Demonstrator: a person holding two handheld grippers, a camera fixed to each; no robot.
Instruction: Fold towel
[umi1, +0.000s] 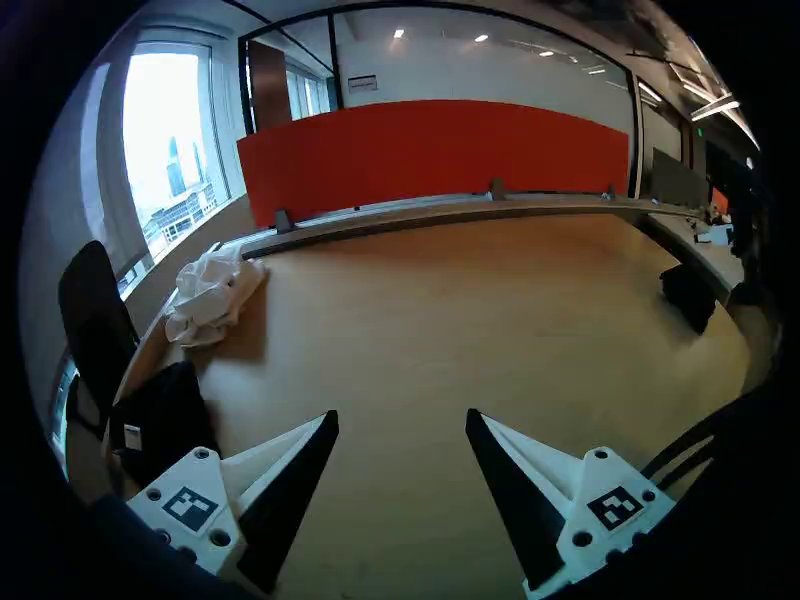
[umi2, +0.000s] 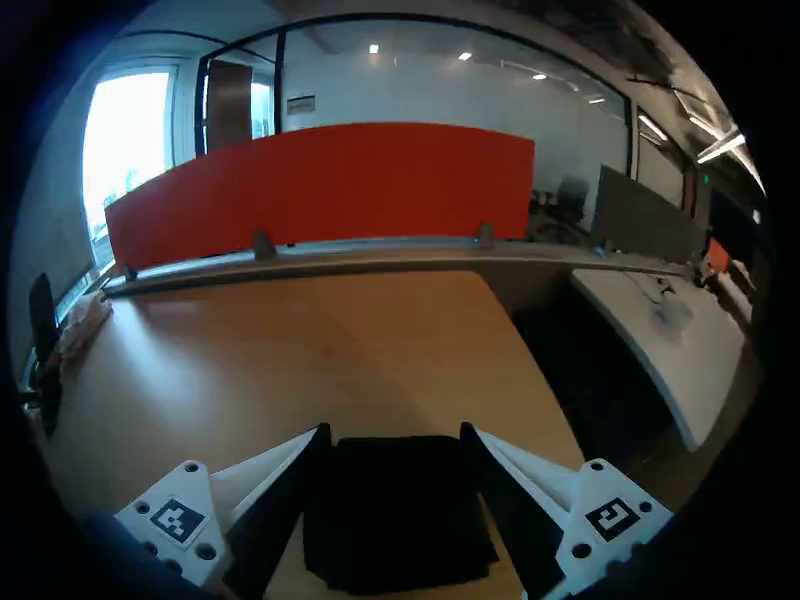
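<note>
Where the pale wooden surface (umi1: 480, 300) runs out toward the window at far left, a crumpled white cloth heap (umi1: 210, 295) sits at the edge beside a black chair back (umi1: 90, 300). It looks parked out of the working area, perhaps waiting its turn. Nearer the middle, the left gripper (umi1: 400, 414) hangs over bare wood with its jaws released, spread wide and holding nothing. That suits a tool standing clear while the other side works. Behind everything a long red partition panel (umi1: 430, 150) closes off the far side. To the right, the right gripper (umi2: 393, 428) is low over the near edge, its jaws likewise released. They straddle a flat black rectangular folded towel (umi2: 400, 510), which lies between the two fingers and looks unpinched. Its squared outline suggests the fold is largely made, and the spread jaws frame it for a press or a fresh grasp.
</note>
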